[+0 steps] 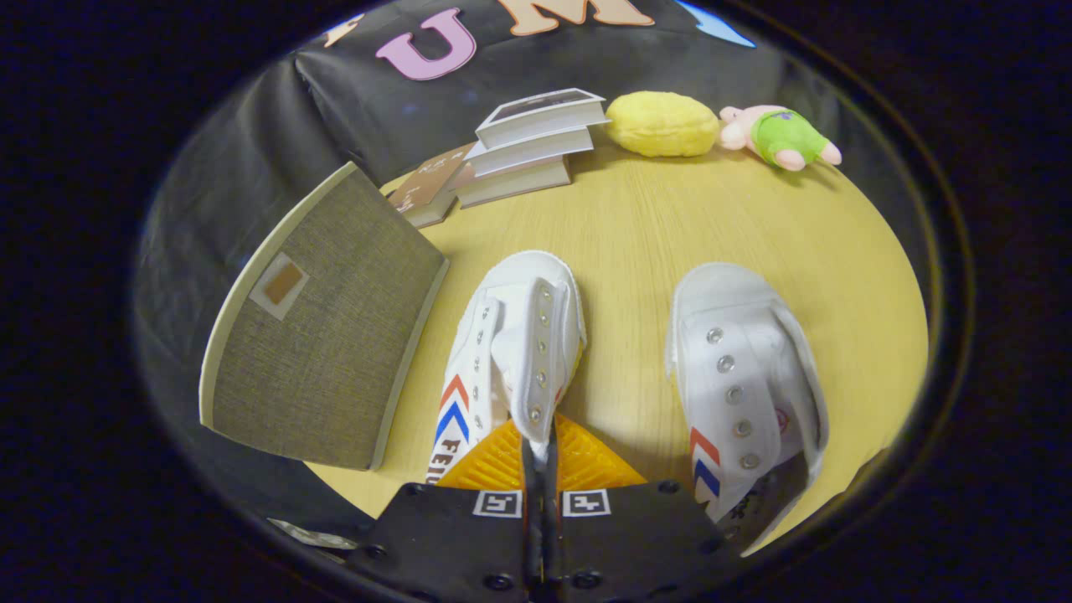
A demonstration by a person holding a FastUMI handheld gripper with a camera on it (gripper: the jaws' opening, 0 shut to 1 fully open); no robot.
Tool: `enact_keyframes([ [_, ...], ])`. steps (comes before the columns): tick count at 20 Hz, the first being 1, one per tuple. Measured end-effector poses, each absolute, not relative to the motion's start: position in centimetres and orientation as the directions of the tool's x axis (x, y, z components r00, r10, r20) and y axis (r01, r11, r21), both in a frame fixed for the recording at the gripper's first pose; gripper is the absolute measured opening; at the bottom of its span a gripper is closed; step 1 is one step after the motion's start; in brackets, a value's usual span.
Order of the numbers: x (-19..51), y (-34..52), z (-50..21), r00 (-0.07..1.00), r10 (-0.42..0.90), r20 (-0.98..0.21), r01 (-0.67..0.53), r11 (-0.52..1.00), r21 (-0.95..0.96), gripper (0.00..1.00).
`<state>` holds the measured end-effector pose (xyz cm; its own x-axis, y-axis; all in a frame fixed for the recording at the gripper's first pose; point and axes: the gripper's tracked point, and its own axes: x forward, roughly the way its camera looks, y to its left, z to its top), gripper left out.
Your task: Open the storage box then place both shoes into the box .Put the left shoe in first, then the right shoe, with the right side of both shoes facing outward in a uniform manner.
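Two white canvas shoes with red and blue chevrons lie on the wooden table, toes pointing away from me. My gripper is shut on the left shoe, its fingers pinching the shoe's eyelet flap near the collar. The right shoe lies apart to the right, untouched. A grey-brown fabric storage box with a cream rim and a small label window stands to the left of the held shoe, close beside it. I see only its outer face; its inside is hidden.
A stack of books sits at the back of the table, with a yellow plush and a pink plush in green to its right. Bare tabletop lies between the shoes and beyond them.
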<state>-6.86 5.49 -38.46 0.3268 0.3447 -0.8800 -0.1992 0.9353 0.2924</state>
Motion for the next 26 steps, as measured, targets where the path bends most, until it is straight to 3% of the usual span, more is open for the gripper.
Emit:
enact_keyframes([
  [9,-7.1,6.1,-37.4,0.346,0.341,-0.874,-0.037,0.936,0.351,0.04],
  [26,-3.4,7.2,-29.3,0.413,0.314,-0.855,0.033,0.933,0.359,0.04],
])
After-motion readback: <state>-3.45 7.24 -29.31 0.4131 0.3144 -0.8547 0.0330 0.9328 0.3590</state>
